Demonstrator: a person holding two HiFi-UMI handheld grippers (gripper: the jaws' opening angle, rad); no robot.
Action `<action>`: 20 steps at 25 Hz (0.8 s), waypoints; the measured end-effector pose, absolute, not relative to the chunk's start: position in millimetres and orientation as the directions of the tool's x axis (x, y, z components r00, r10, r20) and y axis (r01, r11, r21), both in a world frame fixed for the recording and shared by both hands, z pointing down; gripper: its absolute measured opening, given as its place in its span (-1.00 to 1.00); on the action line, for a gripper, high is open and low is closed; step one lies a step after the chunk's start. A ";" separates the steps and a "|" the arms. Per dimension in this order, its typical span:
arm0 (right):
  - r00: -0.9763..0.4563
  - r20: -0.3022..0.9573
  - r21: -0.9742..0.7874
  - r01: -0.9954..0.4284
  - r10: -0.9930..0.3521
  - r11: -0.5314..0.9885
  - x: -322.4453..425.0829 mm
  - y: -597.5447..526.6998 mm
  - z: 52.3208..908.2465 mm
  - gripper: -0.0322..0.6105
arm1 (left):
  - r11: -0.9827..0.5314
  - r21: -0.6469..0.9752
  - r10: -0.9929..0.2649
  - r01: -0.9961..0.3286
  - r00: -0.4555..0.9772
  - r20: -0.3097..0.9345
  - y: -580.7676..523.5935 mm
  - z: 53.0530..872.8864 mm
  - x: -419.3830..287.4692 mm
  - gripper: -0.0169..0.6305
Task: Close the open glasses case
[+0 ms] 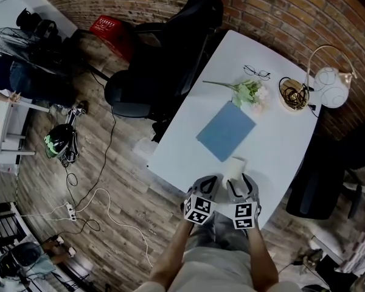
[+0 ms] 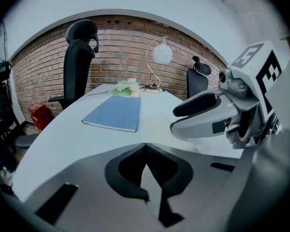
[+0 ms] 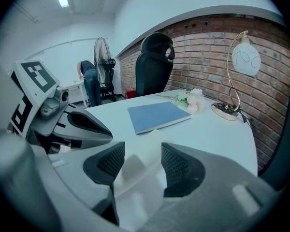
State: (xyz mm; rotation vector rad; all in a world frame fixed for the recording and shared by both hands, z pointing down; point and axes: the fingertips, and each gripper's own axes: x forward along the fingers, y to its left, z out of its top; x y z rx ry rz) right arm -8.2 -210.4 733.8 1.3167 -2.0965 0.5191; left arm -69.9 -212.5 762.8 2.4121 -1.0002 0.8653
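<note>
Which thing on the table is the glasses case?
On the white table, go to the near edge, just this side of the flat blue notebook. The small white glasses case sits there between the right gripper's jaws; it is the only pale, boxy thing, the notebook being blue and flat.

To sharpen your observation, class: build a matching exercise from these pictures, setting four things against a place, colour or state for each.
Things:
1 notebook
2 spectacles
3 glasses case
4 left tongs

Descriptions:
A between the right tongs
B blue, lying flat
C closed together, nothing held
D beyond the flowers, seen from the person

Pairs: 1-B; 2-D; 3-A; 4-C
</note>
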 end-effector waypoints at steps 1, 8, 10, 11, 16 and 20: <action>-0.324 0.665 -0.007 -0.903 -0.673 0.429 -8.6 -210.6 730.1 -0.16 | -0.669 0.110 -0.502 -0.735 0.555 0.663 -213.2 758.9 -72.0 -0.94; -0.320 0.613 0.009 -0.911 -0.722 0.412 -6.4 -211.8 694.3 -0.16 | -0.662 0.079 -0.562 -0.745 0.564 0.605 -218.8 719.7 -80.5 -0.94; -0.315 0.595 0.017 -0.915 -0.739 0.404 -3.3 -211.5 682.4 -0.16 | -0.663 0.068 -0.579 -0.745 0.568 0.585 -219.4 707.4 -81.9 -0.94; -0.312 0.586 0.022 -0.917 -0.748 0.399 -1.5 -210.4 676.4 -0.16 | -0.664 0.062 -0.587 -0.745 0.571 0.575 -219.0 700.9 -82.5 -0.94; -0.295 0.541 0.036 -0.928 -0.788 0.372 6.0 -201.1 646.1 -0.16 | -0.673 0.031 -0.619 -0.739 0.585 0.524 -214.1 668.3 -84.4 -0.94; -0.278 0.511 0.057 -0.933 -0.813 0.355 11.1 -192.6 624.4 -0.16 | -0.677 0.006 -0.639 -0.736 0.592 0.491 -208.5 646.0 -85.8 -0.94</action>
